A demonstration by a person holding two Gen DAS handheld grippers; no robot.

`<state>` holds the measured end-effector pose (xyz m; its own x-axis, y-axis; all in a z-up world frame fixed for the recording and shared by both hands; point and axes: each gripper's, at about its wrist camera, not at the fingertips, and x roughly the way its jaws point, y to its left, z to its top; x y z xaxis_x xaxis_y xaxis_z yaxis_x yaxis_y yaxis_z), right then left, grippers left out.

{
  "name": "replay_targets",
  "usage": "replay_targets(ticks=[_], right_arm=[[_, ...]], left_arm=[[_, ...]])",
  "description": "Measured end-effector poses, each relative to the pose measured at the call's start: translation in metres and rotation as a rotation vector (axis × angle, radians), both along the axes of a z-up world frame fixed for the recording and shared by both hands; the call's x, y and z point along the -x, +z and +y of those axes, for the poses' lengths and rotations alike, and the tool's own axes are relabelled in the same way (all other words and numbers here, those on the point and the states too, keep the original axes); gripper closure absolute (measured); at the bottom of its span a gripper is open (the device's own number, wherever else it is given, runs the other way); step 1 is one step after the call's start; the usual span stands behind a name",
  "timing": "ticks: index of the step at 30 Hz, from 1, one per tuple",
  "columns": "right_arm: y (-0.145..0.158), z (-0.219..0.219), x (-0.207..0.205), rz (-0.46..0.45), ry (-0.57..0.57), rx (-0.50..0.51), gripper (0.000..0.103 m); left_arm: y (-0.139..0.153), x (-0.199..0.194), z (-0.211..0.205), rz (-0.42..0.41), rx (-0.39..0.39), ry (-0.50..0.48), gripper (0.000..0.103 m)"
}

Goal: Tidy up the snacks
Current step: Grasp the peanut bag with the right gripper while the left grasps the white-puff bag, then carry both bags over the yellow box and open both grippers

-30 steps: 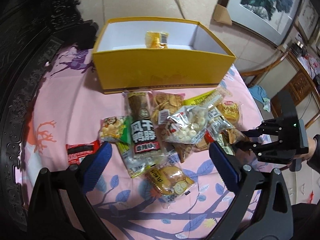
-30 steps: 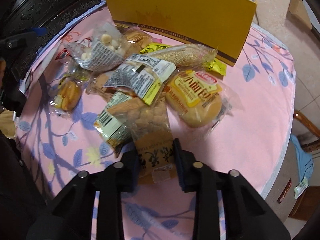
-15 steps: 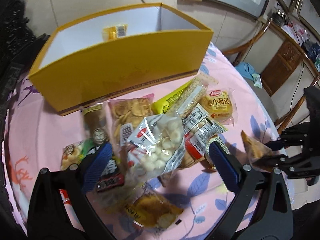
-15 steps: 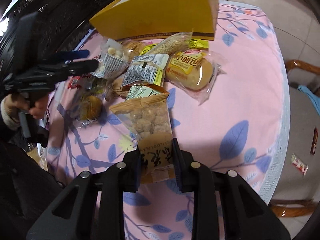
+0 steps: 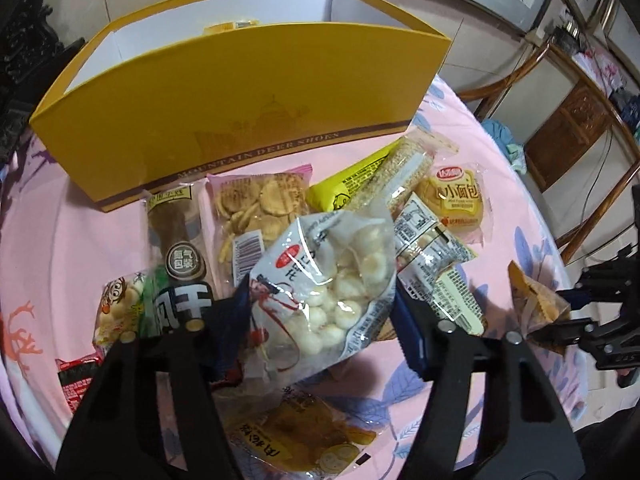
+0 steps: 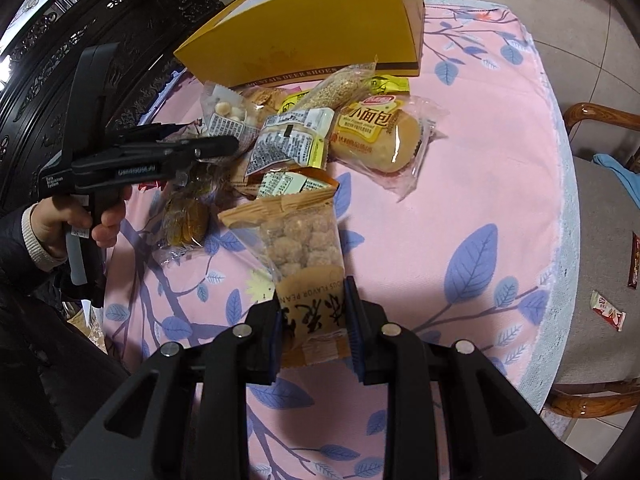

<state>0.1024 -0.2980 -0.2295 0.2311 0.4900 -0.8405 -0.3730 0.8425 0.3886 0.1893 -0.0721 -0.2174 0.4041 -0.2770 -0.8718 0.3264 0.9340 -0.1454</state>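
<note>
Now, left tongs (image 5: pixel 320 312) closing round puff bag (image 5: pixel 332 292), right tongs (image 6: pixel 314 320) pinching peanut pkt (image 6: pixel 304 248) (narrow).

A yellow packet (image 5: pixel 230 26) inside the yellow box (image 5: pixel 224 108) shows only its top edge above the front wall, while gripper arms cover part of a red packet (image 5: pixel 74 376) at the table's edge.

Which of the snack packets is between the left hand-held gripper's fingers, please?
The clear bag of white balls: it sits between the closing left hand-held gripper, on top of the pile; the others lie around it.
</note>
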Motion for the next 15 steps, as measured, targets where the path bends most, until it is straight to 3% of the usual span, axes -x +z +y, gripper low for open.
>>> replay_targets(ticks=[5,15], right_arm=[[0.002,0.000,-0.001,-0.004,-0.010,-0.008,0.076],[0.020,0.001,-0.005,-0.036,-0.036,-0.043,0.076]], left_arm=[[0.002,0.004,0.002,-0.019,-0.002,-0.007,0.046],[0.026,0.022,0.020,-0.043,0.104,0.038,0.051]])
